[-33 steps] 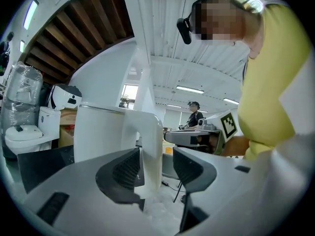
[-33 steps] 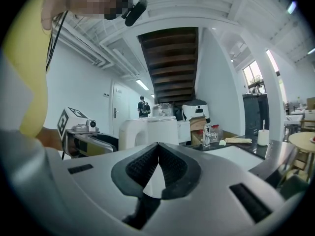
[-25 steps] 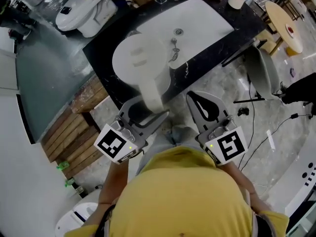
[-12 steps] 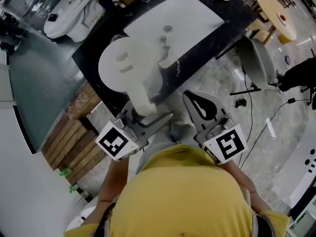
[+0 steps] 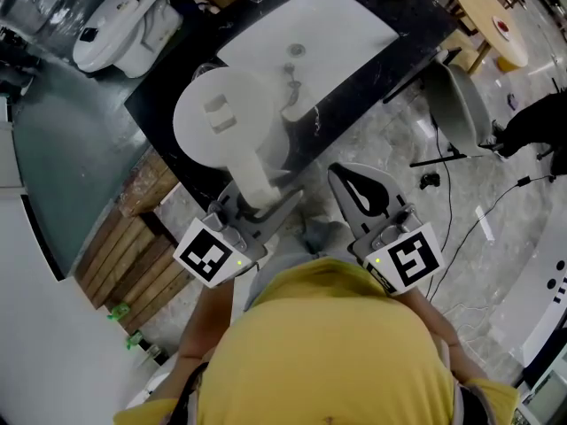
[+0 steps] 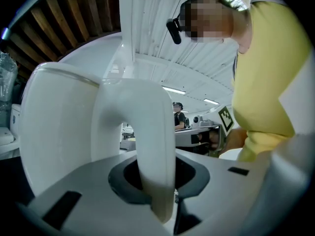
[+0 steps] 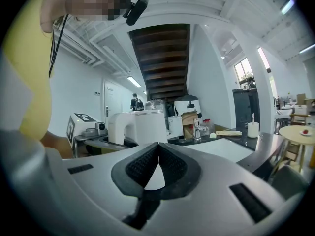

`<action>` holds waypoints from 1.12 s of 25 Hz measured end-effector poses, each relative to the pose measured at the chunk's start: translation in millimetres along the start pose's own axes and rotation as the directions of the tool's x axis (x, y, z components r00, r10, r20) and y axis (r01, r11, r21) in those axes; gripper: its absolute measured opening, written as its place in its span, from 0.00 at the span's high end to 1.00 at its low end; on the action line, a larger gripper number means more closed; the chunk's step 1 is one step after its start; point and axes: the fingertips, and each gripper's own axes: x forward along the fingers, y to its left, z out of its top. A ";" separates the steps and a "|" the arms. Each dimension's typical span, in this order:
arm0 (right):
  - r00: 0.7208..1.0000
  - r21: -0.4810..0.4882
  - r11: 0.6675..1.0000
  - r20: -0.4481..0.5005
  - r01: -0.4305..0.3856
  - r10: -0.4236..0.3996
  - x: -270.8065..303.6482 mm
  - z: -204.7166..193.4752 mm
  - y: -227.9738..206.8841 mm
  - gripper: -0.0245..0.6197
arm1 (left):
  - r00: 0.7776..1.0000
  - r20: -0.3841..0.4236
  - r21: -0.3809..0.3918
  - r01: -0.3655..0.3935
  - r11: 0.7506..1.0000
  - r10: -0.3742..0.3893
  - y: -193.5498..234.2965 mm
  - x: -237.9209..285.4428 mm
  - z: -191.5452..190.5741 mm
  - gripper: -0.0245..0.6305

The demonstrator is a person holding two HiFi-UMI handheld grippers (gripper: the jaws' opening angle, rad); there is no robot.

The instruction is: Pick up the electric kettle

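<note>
The white electric kettle (image 5: 221, 118) stands at the near corner of the black counter (image 5: 416, 34), its handle (image 5: 252, 180) towards me. My left gripper (image 5: 259, 204) reaches level to that handle, and its jaws are closing with the handle between them. In the left gripper view the handle (image 6: 152, 146) runs down through the dark pads (image 6: 123, 181), which hug it on both sides, and the kettle body (image 6: 59, 132) fills the left. My right gripper (image 5: 337, 171) hangs off the counter's edge, shut and holding nothing. Its camera sees the kettle (image 7: 145, 127) to the left, beyond the gripper (image 7: 157, 146).
A white sink basin (image 5: 310, 34) with a tap (image 5: 292, 104) lies behind the kettle. A toilet (image 5: 115, 20) stands far left, wooden slats (image 5: 133, 255) lie on the floor at left, and a grey chair (image 5: 461, 109) and round table (image 5: 492, 16) are at right.
The left gripper edged in along the kettle's handle and its jaws narrowed around it. The right gripper stayed where it was.
</note>
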 end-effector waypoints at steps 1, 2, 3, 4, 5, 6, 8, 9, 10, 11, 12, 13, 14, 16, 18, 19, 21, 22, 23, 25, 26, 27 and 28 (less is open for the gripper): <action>1.000 -0.001 1.000 -0.001 -0.001 0.001 0.0 0.0 0.7 0.93 | 1.000 0.001 0.002 -0.001 1.000 0.001 -0.1 -0.2 0.0 0.83; 1.000 -0.002 1.000 -0.002 -0.002 0.002 0.2 -0.1 1.5 0.93 | 1.000 0.001 0.004 -0.001 1.000 0.001 -0.4 -0.4 -0.1 0.83; 1.000 -0.004 1.000 -0.001 -0.003 0.003 0.5 -0.3 2.5 0.93 | 1.000 0.001 0.006 -0.002 1.000 0.002 -0.5 -0.7 -0.4 0.83; 1.000 -0.006 1.000 0.000 -0.005 0.005 0.7 -0.5 3.6 0.93 | 1.000 0.000 0.010 -0.004 1.000 0.004 -0.5 -0.9 -0.9 0.83; 1.000 -0.008 1.000 0.000 -0.007 0.007 0.8 -0.7 4.7 0.93 | 1.000 0.000 0.015 -0.008 1.000 0.008 -0.3 -0.9 -1.1 0.84; 1.000 -0.009 1.000 0.000 -0.008 0.008 0.8 -0.8 5.7 0.93 | 1.000 0.002 0.018 -0.013 1.000 0.012 0.0 -0.7 -1.0 0.84; 1.000 -0.010 1.000 -0.001 -0.010 0.010 0.6 -0.5 6.8 0.93 | 1.000 0.009 0.018 -0.022 1.000 0.022 1.3 -0.3 0.6 0.84; 1.000 -0.011 1.000 0.000 -0.010 0.010 0.4 -0.3 7.0 0.93 | 1.000 0.015 0.014 -0.027 1.000 0.027 2.4 -0.4 1.8 0.84; 1.000 -0.012 1.000 0.000 -0.009 0.009 0.1 -0.4 7.0 0.93 | 0.999 0.021 0.009 -0.033 0.999 0.033 3.6 -0.8 3.1 0.84; 1.000 -0.013 1.000 -0.001 -0.009 0.009 -0.3 -0.7 6.9 0.93 | 0.999 0.027 0.006 -0.038 0.999 0.038 4.8 -1.3 4.2 0.84; 1.000 -0.014 1.000 -0.002 -0.008 0.008 -0.6 -1.0 6.8 0.93 | 0.999 0.031 0.007 -0.042 0.999 0.041 5.6 -1.8 5.1 0.83; 1.000 -0.016 1.000 -0.002 -0.009 0.009 -0.8 -1.2 6.7 0.93 | 0.998 0.033 0.011 -0.044 0.999 0.044 5.8 -1.9 5.6 0.84; 1.000 -0.018 1.000 -0.002 -0.010 0.010 -1.1 -1.3 6.8 0.93 | 0.998 0.032 0.017 -0.047 0.999 0.046 5.6 -1.8 5.9 0.83; 1.000 -0.023 1.000 -0.011 -0.017 0.017 -1.7 -2.4 7.7 0.93 | 0.998 0.030 0.029 -0.052 0.998 0.051 4.2 -1.4 6.4 0.83; 1.000 -0.023 1.000 -0.014 -0.021 0.021 -1.2 -2.9 8.4 0.93 | 0.998 0.029 0.041 -0.057 0.998 0.055 2.8 -0.8 7.0 0.83; 1.000 -0.022 1.000 -0.010 -0.022 0.022 -0.7 -2.5 8.5 0.93 | 0.998 0.029 0.047 -0.060 0.997 0.059 2.3 -0.5 7.7 0.83; 0.999 -0.025 0.999 -0.015 -0.029 0.029 -0.6 -3.8 9.1 0.93 | 0.997 0.031 0.061 -0.070 0.996 0.069 1.7 0.3 10.7 0.83; 0.999 -0.027 0.999 -0.018 -0.033 0.032 -0.7 -4.4 9.4 0.93 | 0.997 0.031 0.069 -0.077 0.995 0.075 1.8 0.4 13.1 0.83; 0.999 -0.025 0.999 -0.016 -0.034 0.034 -0.4 -3.7 9.7 0.93 | 0.996 0.030 0.075 -0.083 0.994 0.081 2.4 0.2 15.9 0.83; 0.999 -0.021 0.999 -0.009 -0.035 0.035 0.7 -1.7 9.7 0.93 | 0.995 0.032 0.083 -0.096 0.992 0.094 3.9 -0.6 21.9 0.83; 0.999 -0.022 0.999 -0.007 -0.037 0.037 0.9 -1.4 9.7 0.93 | 0.994 0.034 0.083 -0.104 0.991 0.101 4.7 -1.2 24.7 0.83; 0.999 -0.023 0.999 -0.005 -0.040 0.040 1.1 -1.2 9.7 0.93 | 0.993 0.036 0.081 -0.112 0.990 0.109 5.3 -1.9 27.2 0.83; 0.999 -0.025 0.999 -0.004 -0.043 0.043 1.2 -0.9 9.9 0.93 | 0.992 0.037 0.079 -0.121 0.990 0.118 5.8 -2.8 29.5 0.83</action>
